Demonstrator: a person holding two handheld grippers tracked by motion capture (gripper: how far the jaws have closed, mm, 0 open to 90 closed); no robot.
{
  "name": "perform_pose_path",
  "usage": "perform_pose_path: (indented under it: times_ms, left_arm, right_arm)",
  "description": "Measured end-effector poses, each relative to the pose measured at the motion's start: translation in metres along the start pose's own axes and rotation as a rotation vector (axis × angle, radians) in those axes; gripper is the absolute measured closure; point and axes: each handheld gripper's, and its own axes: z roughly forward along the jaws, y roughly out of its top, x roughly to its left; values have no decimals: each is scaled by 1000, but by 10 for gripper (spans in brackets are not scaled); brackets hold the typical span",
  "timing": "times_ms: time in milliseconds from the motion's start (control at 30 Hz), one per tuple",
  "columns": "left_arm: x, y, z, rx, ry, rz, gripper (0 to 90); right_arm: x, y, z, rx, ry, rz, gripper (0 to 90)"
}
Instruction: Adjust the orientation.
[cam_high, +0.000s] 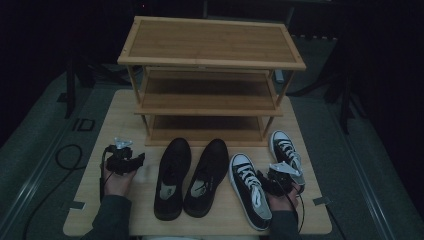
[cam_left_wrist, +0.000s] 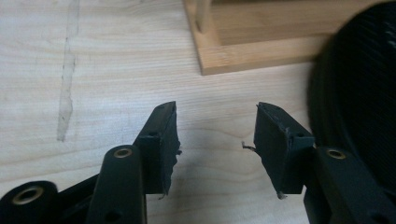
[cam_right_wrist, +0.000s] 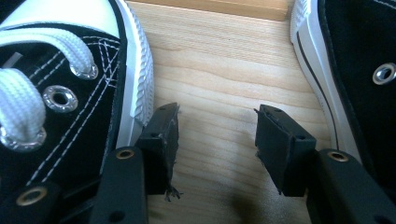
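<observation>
1. Sitting at twelve o'clock on the pale wooden table (cam_high: 125, 115): a three-tier bamboo shoe rack (cam_high: 210, 42), all shelves bare.
2. Lying side by side at the table's centre, toes pointing to twelve o'clock: a pair of black lace-up leather shoes (cam_high: 192, 177).
3. Lying at four o'clock from the rack: two black canvas sneakers with white rubber soles and white laces, the nearer sneaker (cam_high: 250, 192) just right of the leather pair, the farther sneaker (cam_high: 286, 150) beyond it towards one o'clock.
4. Resting at eight o'clock on the table, left gripper (cam_high: 131, 161): jaws parted and holding nothing, hovering over bare wood, with a dark shoe (cam_left_wrist: 359, 102) at three o'clock in the left gripper view.
5. Hovering between the two sneakers, right gripper (cam_high: 260, 178): jaws spread apart and empty, left jaw tip sitting just beside the nearer sneaker's white sole.
</observation>
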Motion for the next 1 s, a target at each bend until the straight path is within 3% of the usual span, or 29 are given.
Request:
perform_pose_path:
  times_ms: [300,467,1000]
  left_arm:
    - [-13,30,-29,-35,-50,63,508]
    - [-22,43,-46,-38,-111,96,523]
    - [-65,46,-67,37,-215,246,535]
  right_arm:
    - [0,0,0,1,0,1,491]
    - [0,0,0,1,0,1,491]
    - [0,0,0,0,1,4,491]
